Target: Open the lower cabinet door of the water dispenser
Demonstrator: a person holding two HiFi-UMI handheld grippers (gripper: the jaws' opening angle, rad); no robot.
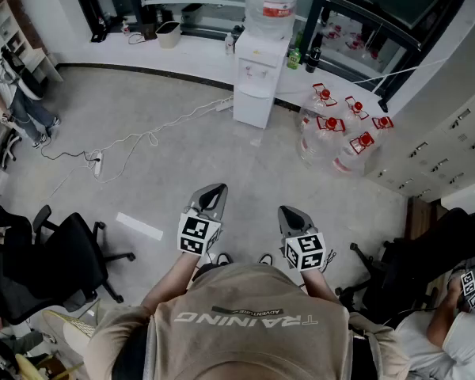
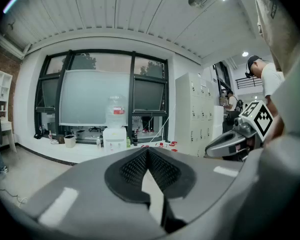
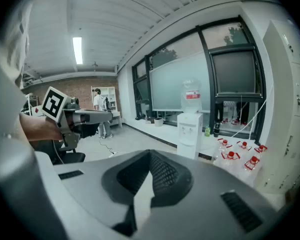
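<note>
- Both held close in front of the person, the left gripper (image 1: 214, 188) and the right gripper (image 1: 290, 210) had their jaws pressed together with nothing between them.
- Bare floor (image 1: 222, 161) separated them from the water dispenser (image 1: 255, 77), which stood upright, well apart and almost straight ahead, roughly midway between the lines of the two grippers.
- Its lower cabinet door (image 1: 252, 111) faced the person and appeared closed and untouched.
- The left gripper reached slightly further toward the water dispenser, so it seemed marginally nearer.
- Spare bottles (image 1: 340, 137) lay just right of the water dispenser, and a cable (image 1: 142, 141) trailed away to its left.
</note>
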